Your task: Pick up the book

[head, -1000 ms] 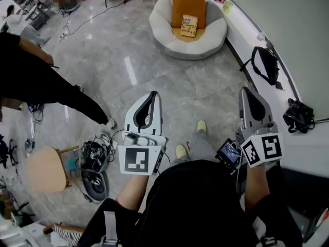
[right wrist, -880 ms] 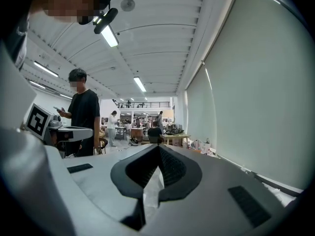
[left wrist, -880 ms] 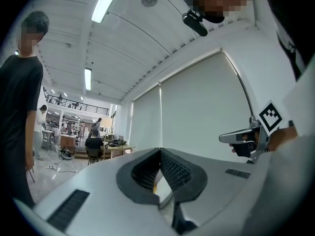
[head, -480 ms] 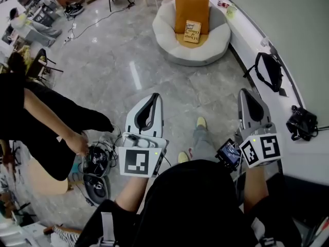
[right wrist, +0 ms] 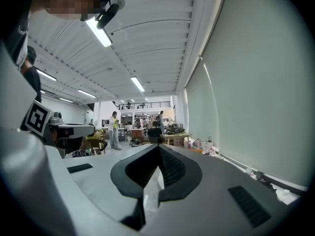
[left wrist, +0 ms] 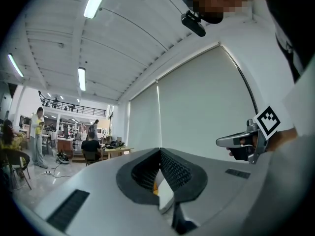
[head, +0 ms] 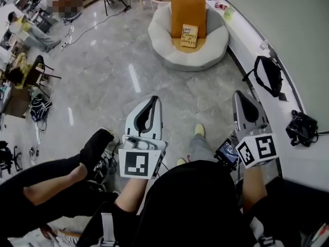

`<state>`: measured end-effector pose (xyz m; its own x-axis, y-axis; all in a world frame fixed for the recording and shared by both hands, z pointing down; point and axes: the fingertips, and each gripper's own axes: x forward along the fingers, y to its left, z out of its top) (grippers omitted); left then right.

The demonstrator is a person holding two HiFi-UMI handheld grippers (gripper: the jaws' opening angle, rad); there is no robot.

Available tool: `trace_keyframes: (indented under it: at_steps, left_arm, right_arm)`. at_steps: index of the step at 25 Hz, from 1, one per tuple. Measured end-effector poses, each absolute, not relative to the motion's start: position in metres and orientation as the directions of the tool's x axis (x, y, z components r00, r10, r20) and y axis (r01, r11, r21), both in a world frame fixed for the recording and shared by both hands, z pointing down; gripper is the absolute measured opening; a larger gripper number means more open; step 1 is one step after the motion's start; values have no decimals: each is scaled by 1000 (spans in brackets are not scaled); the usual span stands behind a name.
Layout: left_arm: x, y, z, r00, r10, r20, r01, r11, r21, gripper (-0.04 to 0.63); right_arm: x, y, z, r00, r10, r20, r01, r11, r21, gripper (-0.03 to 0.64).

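The book (head: pixel 189 36), yellow-covered, leans against an orange cushion (head: pixel 188 12) on a round white beanbag chair (head: pixel 175 55) far ahead across the floor. Both grippers are held level in front of me, well short of the chair. My left gripper (head: pixel 153 98) has its jaws together with nothing between them; in the left gripper view (left wrist: pixel 159 150) its tips meet. At the right, my right gripper (head: pixel 239 93) is likewise shut and empty, with its tips touching in the right gripper view (right wrist: pixel 159 146).
A white curved ledge (head: pixel 288 112) along the right wall carries a black bag (head: pixel 267 76) and a black device (head: pixel 300 127). Another person's leg (head: pixel 61 169) stretches across the floor at lower left. My yellow shoe (head: pixel 199 130) shows between the grippers. Desks and people fill the far left.
Both grippers moved forward along the floor towards the chair, still shut. The person at the left shifted down, with a leg now stretched across the lower left.
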<state>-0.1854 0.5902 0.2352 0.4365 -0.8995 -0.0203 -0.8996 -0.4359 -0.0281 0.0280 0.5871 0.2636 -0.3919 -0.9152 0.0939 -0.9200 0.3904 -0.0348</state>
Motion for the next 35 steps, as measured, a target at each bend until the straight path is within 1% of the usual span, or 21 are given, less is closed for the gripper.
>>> trace_keyframes:
  at_steps: [4, 11, 18, 26, 35]
  left_arm:
    - [-172, 561, 240, 442, -897, -10, -897, -441, -30, 11]
    - [-145, 501, 239, 448, -894, 4, -893, -447, -40, 11]
    - [-127, 455, 234, 432, -902, 18, -901, -432, -48, 11]
    - [-100, 410, 240, 406, -913, 42, -911, -408, -56, 11]
    - [-80, 382, 231, 388, -921, 34, -918, -390, -76, 11]
  right_arm:
    - [41, 560, 267, -388, -916, 104, -921, 388, -17, 8]
    - [69, 499, 274, -375, -918, 127, -927, 374, -39, 8]
    - [88, 449, 274, -405, -905, 129, -914, 404, -38, 8]
    - [112, 401, 279, -424, -895, 141, -906, 419, -65, 8]
    - [133, 372, 284, -443, -886, 139, -896, 439, -63, 8]
